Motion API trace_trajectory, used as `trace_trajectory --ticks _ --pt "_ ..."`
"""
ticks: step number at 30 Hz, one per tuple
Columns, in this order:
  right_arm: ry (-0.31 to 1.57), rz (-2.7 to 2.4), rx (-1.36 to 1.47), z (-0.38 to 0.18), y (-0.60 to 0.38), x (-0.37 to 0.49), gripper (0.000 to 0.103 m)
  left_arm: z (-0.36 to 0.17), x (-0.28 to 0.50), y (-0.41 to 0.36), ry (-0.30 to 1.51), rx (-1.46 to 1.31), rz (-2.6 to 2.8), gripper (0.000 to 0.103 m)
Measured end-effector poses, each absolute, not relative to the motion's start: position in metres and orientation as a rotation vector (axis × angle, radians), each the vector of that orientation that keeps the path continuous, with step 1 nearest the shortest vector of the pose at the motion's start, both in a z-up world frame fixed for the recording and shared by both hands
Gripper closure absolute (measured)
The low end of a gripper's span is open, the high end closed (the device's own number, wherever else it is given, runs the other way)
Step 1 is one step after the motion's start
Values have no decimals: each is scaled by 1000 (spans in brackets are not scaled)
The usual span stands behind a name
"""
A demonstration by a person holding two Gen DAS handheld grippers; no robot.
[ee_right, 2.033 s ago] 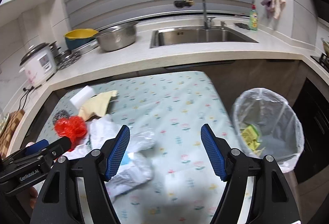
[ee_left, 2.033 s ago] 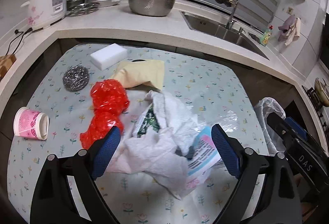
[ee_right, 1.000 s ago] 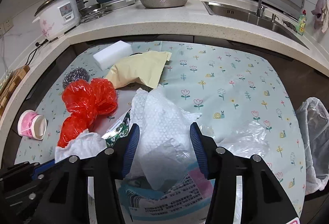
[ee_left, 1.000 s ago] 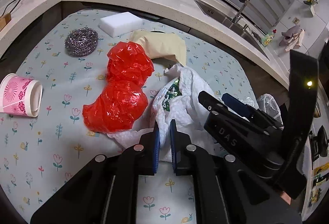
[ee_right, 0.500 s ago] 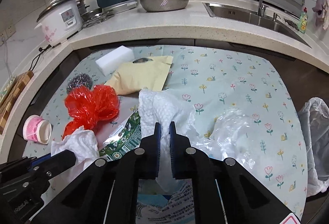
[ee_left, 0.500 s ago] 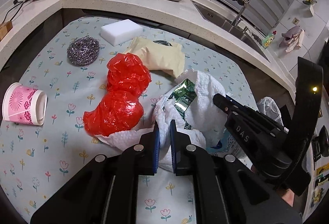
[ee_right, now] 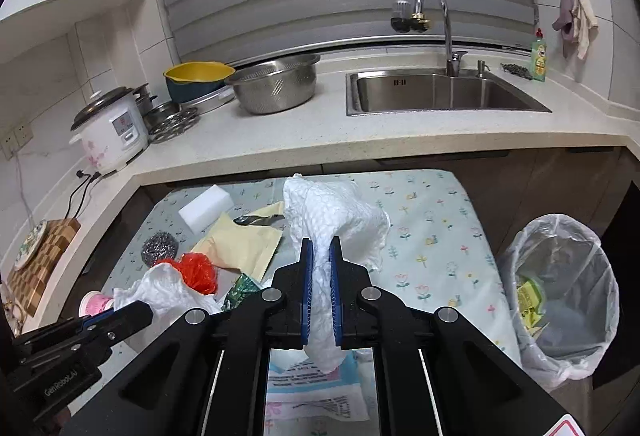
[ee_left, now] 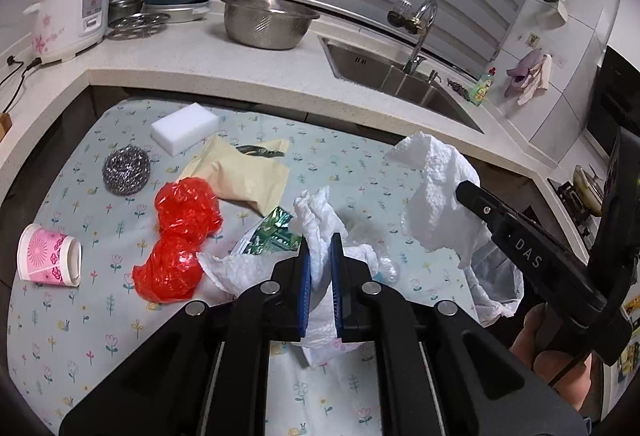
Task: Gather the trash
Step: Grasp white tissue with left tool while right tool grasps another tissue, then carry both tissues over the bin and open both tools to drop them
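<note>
My left gripper (ee_left: 319, 256) is shut on a crumpled white paper towel (ee_left: 318, 224), lifted just above the trash pile on the flowered table. My right gripper (ee_right: 319, 260) is shut on a second white paper towel (ee_right: 332, 220) and holds it high; that towel also shows in the left wrist view (ee_left: 436, 188). On the table lie a red plastic bag (ee_left: 180, 236), a green wrapper (ee_left: 272, 232), a yellow pouch (ee_left: 244, 176), a pink paper cup (ee_left: 48, 256) and a printed packet (ee_right: 316, 388). A bin lined with a clear bag (ee_right: 560, 292) stands right of the table.
A white sponge (ee_left: 184, 128) and a steel scourer (ee_left: 126, 170) sit at the table's far left. The counter behind holds a rice cooker (ee_left: 72, 16), a steel colander (ee_left: 264, 22) and a sink (ee_right: 440, 92). A wooden board (ee_right: 40, 256) lies at left.
Both grippers closed on paper towels and lifted them off the pile. The right gripper has risen and swung right, bringing the bin into its view.
</note>
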State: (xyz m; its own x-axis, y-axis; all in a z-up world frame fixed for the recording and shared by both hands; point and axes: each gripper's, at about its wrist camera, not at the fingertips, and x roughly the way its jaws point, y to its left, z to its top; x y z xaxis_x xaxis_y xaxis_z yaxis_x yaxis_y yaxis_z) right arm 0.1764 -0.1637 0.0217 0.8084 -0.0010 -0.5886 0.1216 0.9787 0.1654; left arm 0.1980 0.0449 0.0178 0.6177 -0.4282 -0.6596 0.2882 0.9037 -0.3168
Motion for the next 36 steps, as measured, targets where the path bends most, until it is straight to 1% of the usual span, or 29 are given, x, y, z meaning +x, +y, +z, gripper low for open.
trace_trajectory --ticks 7,13,26,36 --pt "593 -149 232 31 -213 146 95 55 185 2 730 -141 -481 94" --pt "587 -224 263 26 -259 120 95 64 180 -49 719 -94 -543 94" --pt "623 -382 334 -9 -357 79 95 41 177 -178 746 16 -695 94" --pt "657 -442 374 -41 -408 70 95 10 186 -264 787 77 -768 94"
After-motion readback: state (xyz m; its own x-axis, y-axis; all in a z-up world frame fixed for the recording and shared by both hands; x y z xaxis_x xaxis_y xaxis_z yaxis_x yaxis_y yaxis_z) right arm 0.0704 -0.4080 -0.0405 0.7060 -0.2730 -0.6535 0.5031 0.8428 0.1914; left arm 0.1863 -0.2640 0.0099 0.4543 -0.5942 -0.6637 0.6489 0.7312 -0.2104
